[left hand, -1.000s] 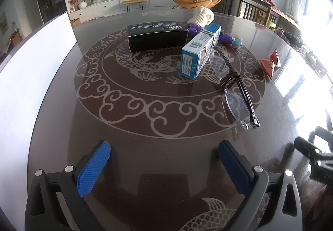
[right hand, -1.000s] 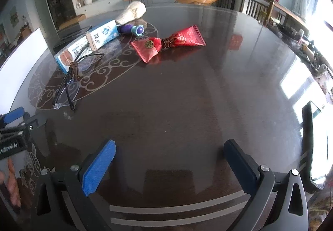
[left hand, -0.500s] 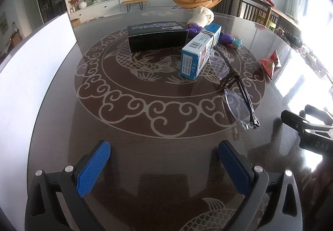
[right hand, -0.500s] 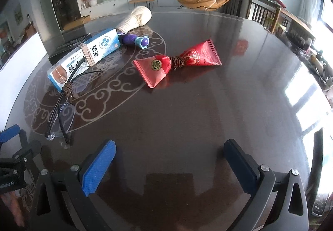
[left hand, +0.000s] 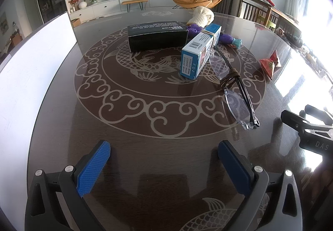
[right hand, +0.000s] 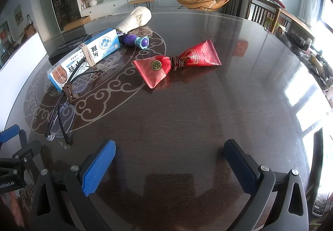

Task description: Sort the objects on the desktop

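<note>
On the round dark table (left hand: 145,158) lie a black box (left hand: 157,36), a blue-and-white carton (left hand: 199,51) with a rubber band, folded glasses (left hand: 237,93) tied with brown cord, a purple toy (left hand: 225,38), a knitted cream pouch (left hand: 203,15) and red packets (left hand: 270,63). The right wrist view shows the carton (right hand: 83,58), glasses (right hand: 62,110), purple toy (right hand: 135,40), pouch (right hand: 136,17) and two red packets (right hand: 177,63) tied together. My left gripper (left hand: 164,160) is open above bare table, well short of the objects. My right gripper (right hand: 169,160) is open too, nothing between its fingers.
A white board (left hand: 31,77) stands along the table's left edge. The right gripper's body (left hand: 308,129) shows at the right of the left view; the left gripper's body (right hand: 12,160) shows at the lower left of the right view. Chairs and clutter (right hand: 299,41) lie beyond the far right rim.
The right gripper has moved forward toward the red packets and glasses, which now look nearer. The left gripper has stayed put. Both remain open.
</note>
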Demonstrator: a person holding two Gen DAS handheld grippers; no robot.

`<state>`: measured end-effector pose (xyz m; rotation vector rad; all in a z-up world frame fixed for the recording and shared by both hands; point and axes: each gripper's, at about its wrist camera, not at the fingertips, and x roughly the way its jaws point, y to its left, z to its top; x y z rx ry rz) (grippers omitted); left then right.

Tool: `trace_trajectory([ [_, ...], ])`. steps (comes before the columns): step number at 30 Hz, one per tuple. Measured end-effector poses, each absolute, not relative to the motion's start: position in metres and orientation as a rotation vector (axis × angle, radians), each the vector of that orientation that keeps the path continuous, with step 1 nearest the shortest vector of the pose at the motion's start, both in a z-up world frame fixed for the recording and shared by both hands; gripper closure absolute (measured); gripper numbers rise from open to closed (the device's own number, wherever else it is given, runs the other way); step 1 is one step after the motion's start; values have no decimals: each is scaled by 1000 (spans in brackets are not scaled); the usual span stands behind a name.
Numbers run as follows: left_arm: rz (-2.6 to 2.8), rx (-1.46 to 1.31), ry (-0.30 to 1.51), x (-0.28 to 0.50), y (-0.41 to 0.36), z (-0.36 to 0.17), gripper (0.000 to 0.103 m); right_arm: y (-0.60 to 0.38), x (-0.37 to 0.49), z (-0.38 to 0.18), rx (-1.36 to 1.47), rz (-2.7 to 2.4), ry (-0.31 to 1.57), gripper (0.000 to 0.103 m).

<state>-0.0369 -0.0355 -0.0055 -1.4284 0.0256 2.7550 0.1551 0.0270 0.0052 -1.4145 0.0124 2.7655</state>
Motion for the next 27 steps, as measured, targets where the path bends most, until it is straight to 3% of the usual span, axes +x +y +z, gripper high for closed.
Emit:
trace_trajectory([
  [27, 2692, -1414, 69, -33, -32, -4, 0, 27, 155, 4, -1414, 2766, 12, 0],
])
